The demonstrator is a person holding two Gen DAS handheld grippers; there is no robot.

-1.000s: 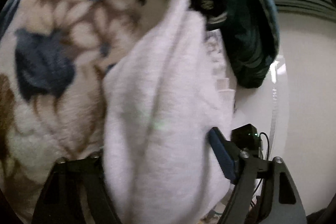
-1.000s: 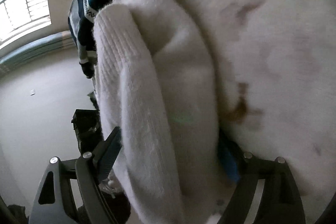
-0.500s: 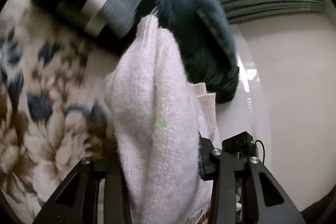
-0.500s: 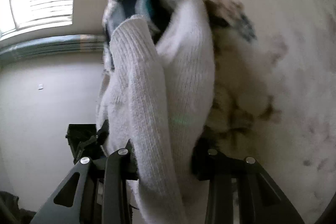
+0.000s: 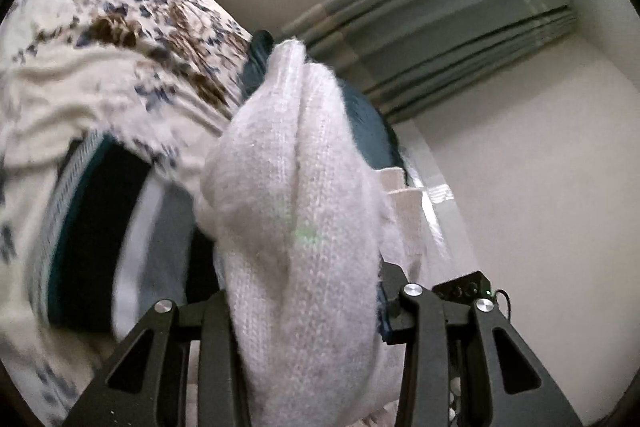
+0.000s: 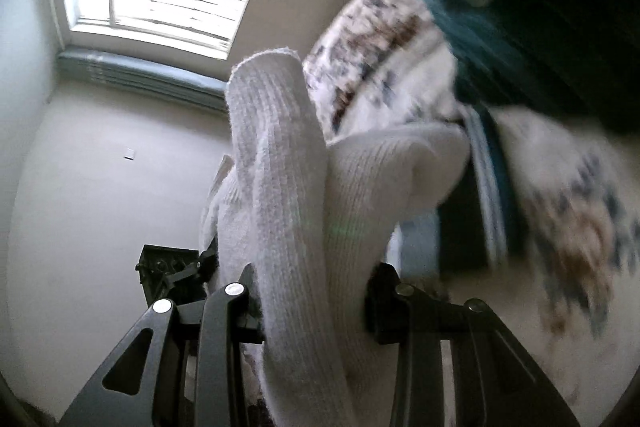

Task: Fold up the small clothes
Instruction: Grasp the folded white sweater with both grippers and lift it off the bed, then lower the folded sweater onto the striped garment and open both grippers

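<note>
Floral fleece blanket | both jaws clenched on ribbed (fuzzy) white knit.

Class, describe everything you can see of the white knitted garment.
The white knitted garment looks soft and fuzzy, with ribbed stretches and a ribbed cuff pointing upward. It is bunched, not yet folded flat. The left hand-held gripper and right hand-held gripper each pinch it.

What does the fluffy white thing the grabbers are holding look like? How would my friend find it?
Find the flowery blanket with brown and blue blooms. In front of it, the left gripper and right gripper pinch a white knitted garment. It is plain, fuzzy and ribbed, unlike the dark teal clothes behind it.
</note>
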